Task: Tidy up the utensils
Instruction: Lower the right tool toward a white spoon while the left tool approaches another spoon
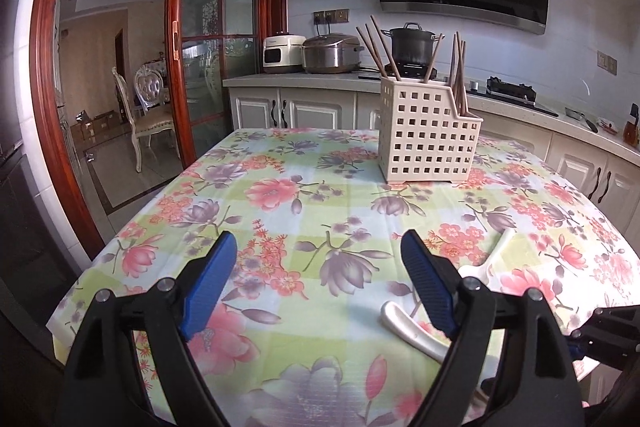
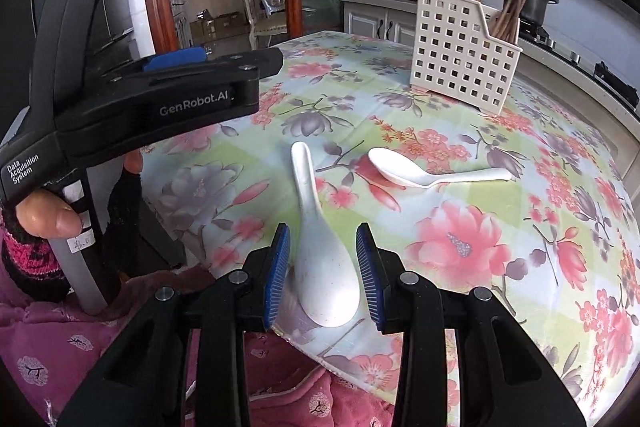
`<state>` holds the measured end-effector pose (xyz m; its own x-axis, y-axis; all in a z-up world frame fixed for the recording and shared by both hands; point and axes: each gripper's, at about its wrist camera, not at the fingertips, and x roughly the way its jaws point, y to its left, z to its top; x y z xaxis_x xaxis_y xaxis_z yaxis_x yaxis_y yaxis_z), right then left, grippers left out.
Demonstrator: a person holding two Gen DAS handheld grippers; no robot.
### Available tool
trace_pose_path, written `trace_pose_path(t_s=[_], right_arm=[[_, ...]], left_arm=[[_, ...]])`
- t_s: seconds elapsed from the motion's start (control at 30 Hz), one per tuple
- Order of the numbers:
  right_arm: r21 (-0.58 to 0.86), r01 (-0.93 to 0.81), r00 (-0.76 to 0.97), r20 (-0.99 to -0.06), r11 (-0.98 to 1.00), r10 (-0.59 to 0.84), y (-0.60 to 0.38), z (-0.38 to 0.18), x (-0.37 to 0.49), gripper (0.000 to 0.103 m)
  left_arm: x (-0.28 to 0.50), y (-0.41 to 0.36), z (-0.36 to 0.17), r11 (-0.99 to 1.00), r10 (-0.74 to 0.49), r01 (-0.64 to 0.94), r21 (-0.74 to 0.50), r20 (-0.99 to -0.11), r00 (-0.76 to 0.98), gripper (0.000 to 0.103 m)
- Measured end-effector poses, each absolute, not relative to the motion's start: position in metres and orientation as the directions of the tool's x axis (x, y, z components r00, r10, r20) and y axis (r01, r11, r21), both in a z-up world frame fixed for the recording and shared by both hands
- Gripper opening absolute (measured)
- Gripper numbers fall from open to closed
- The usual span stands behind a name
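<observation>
Left claw [image 1: 316, 283]: held wide open, lower centre, angled down over the bench [image 1: 320, 195], nothing gripped.
Right claw [image 2: 323, 267]: part-open, lower centre, tilted down, astride the near spoon [image 2: 320, 267], pads not seen pressing.

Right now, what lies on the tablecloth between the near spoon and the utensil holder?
In the right wrist view, only the second white spoon lies between the near spoon and the utensil holder; the rest is bare floral tablecloth.

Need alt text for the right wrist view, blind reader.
The right gripper straddles the bowl of a white ceramic spoon lying near the table edge, jaws open, pads not touching it. A second white spoon lies further out on the floral tablecloth; behind stands a cream utensil caddy holding chopsticks. The left gripper hangs at left.
</observation>
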<state>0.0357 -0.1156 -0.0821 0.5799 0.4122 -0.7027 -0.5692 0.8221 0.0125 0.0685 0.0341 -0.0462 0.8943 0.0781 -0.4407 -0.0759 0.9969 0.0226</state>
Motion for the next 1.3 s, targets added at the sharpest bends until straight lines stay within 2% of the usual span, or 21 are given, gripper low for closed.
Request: trace_pose_path(t_s=[0.17,0.33,0.6,0.73,0.97,1.13,1.3], right_arm=[[0.003,-0.532,0.580,-0.727,0.847,0.367,-0.120,-0.088,0.048,0.035],[-0.053,-0.478,0.632,-0.714,0.877,0.301,-0.129,-0.090,0.067,0.037],[-0.007,-0.415,0.638,-0.715,0.910,0.286,-0.141,-0.094,0.107,0.042],[0.046,-0.424,0.575,-0.758,0.905,0.308,-0.141,-0.094,0.127,0.046],[-0.015,-0.380,0.640,-0.726,0.925,0.251,-0.144,-0.080,0.152,0.048],[0.018,-0.345,0.662,-0.704,0.939,0.257,-0.162,-0.066,0.157,0.048],[-0.037,-0.328,0.668,-0.716,0.944,0.205,-0.180,-0.063,0.158,0.048]], left_arm=[[0.072,0.040,-0.050,0.997,0.075,-0.082,0.003,-0.453,0.888,0.082],[0.077,0.031,-0.056,0.999,0.035,-0.030,0.019,-0.481,0.876,0.083],[0.095,0.014,-0.064,0.998,-0.016,0.048,0.046,-0.538,0.843,0.083],[0.106,0.010,-0.067,0.997,-0.032,0.063,0.036,-0.558,0.829,0.083],[0.117,0.003,-0.070,0.997,-0.036,0.072,0.039,-0.576,0.816,0.083],[0.124,0.001,-0.068,0.997,-0.037,0.073,0.037,-0.589,0.807,0.083],[0.126,-0.004,-0.068,0.995,-0.046,0.088,0.041,-0.596,0.801,0.083]])
